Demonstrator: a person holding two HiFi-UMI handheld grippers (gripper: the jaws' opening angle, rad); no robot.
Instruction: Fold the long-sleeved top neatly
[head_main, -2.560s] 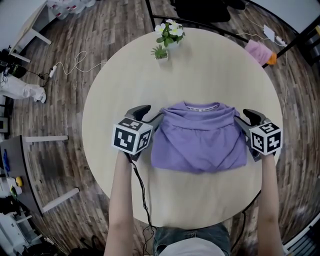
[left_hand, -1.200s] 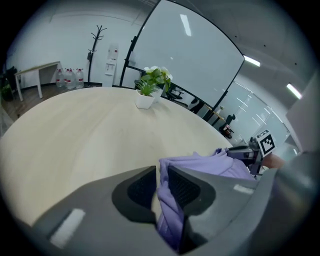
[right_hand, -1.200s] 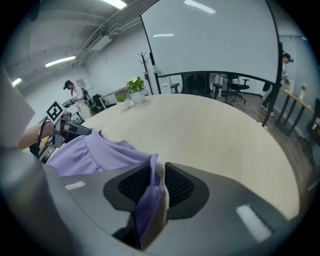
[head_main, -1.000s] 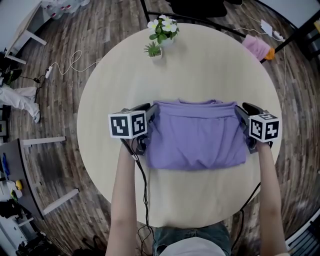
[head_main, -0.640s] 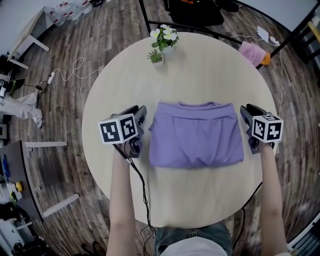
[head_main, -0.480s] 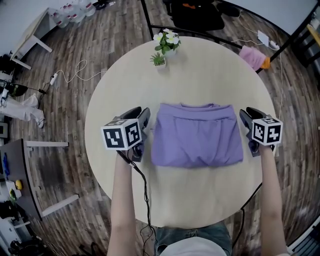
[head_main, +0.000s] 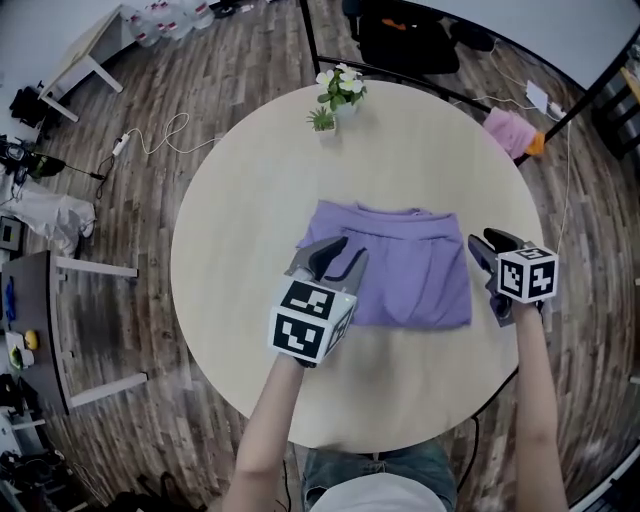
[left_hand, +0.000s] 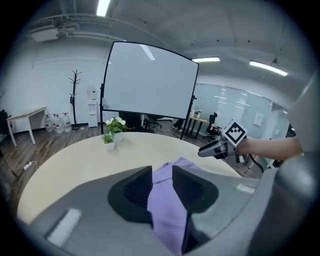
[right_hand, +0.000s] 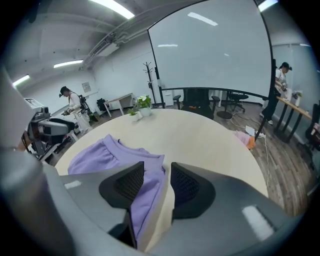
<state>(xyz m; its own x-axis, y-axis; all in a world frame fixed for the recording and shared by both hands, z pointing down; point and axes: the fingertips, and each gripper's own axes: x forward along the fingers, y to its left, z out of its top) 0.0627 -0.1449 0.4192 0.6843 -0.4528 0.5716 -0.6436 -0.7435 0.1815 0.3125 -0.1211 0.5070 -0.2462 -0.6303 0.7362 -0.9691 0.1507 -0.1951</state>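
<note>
A: Where do we have the top (head_main: 410, 270)?

B: We see it lying flat on the round tabletop (head_main: 420, 150). It is on our side of the flower pot (head_main: 342, 92), well apart from it and a little to the pot's right.

A: And how does it look to us?

B: Lilac, folded into a block wider than it is deep. The neck band (head_main: 410, 213) runs along the edge facing the flower pot, with a small dip at its middle. We make out 1 soft ridge just inside that edge. The edge farthest from the pot is a rounded fold, slightly wavy.

A: What about our left tongs (head_main: 347, 248)?

B: They hang above the cloth, almost straight on our side of the flower pot. Their jaws stand parted, and we see only lilac cloth through the gap. They grip nothing.

A: And the right tongs (head_main: 482, 238)?

B: Farther right of the pot, at the top's right edge. Their jaws have just been opening and stand wide. That edge and a strip of bare tabletop show between them, with nothing pinched.
</note>
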